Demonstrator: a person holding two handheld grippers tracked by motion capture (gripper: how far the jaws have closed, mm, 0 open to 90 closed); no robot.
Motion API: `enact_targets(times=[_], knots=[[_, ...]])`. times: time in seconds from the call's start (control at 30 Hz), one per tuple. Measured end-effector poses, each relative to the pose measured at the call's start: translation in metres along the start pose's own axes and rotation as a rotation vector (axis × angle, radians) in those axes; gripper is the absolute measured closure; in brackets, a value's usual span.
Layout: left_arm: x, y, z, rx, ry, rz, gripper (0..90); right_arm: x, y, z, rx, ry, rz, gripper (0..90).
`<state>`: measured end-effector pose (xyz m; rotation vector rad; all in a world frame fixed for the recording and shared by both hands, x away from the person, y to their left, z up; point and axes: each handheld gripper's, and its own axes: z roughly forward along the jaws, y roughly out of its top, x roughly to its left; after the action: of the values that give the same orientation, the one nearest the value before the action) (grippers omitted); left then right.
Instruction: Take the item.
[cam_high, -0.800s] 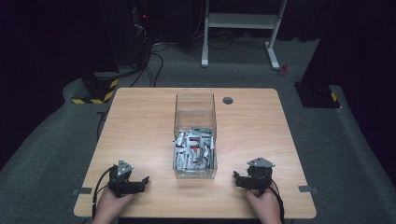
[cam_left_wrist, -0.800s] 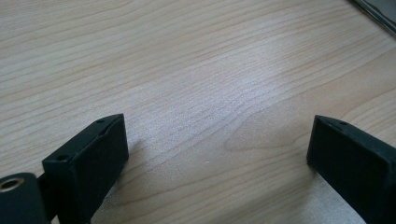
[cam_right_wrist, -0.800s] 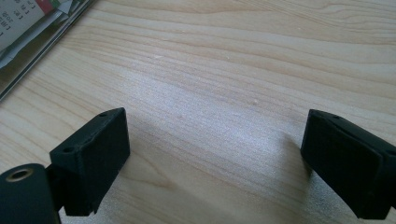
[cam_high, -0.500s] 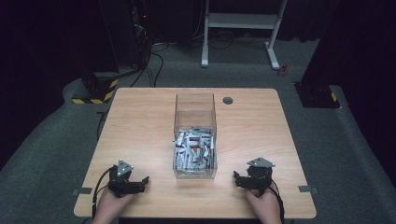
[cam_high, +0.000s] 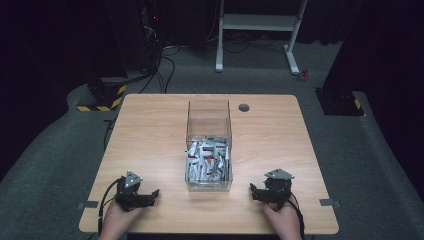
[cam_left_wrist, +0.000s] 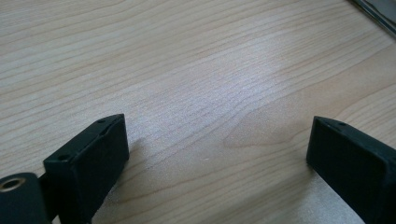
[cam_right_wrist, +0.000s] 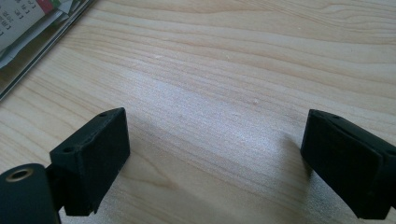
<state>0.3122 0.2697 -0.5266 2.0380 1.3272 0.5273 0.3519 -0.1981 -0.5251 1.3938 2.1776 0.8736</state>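
A clear plastic bin stands in the middle of the wooden table, its near half holding several small grey and white packets with red marks. My left gripper rests on the table near the front left corner, jaws pointing toward the bin. In the left gripper view its jaws stand wide apart over bare wood, open and empty. My right gripper rests near the front right, also open, with nothing between its jaws. The bin's corner with packets shows at the upper left of the right gripper view.
A round cable hole sits in the table's far edge behind the bin. Beyond the table are a white metal stand, cables on grey carpet, and yellow-black striped bases.
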Motion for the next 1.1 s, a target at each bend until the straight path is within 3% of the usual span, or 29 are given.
enact_targets(times=[0.3, 0.43, 0.73, 0.8, 1.1], knots=[[-0.001, 0.004, -0.005, -0.025, -0.02, -0.003, 10.0, 0.0, 0.0, 0.0, 0.0, 0.0, 0.001, 7.8], [-0.004, 0.007, -0.006, -0.044, -0.029, 0.019, 10.6, 0.0, 0.0, 0.0, 0.0, -0.001, 0.001, 7.8], [-0.014, 0.018, -0.023, -0.148, -0.031, 0.052, 11.2, 0.0, 0.0, 0.0, 0.0, 0.0, 0.001, 7.8], [-0.017, 0.02, -0.027, -0.174, -0.049, 0.058, 11.2, 0.0, 0.0, 0.0, 0.0, 0.0, 0.001, 7.8], [-0.028, 0.03, -0.034, -0.216, -0.096, 0.065, 11.9, 0.0, 0.0, 0.0, 0.0, 0.0, 0.001, 7.8]])
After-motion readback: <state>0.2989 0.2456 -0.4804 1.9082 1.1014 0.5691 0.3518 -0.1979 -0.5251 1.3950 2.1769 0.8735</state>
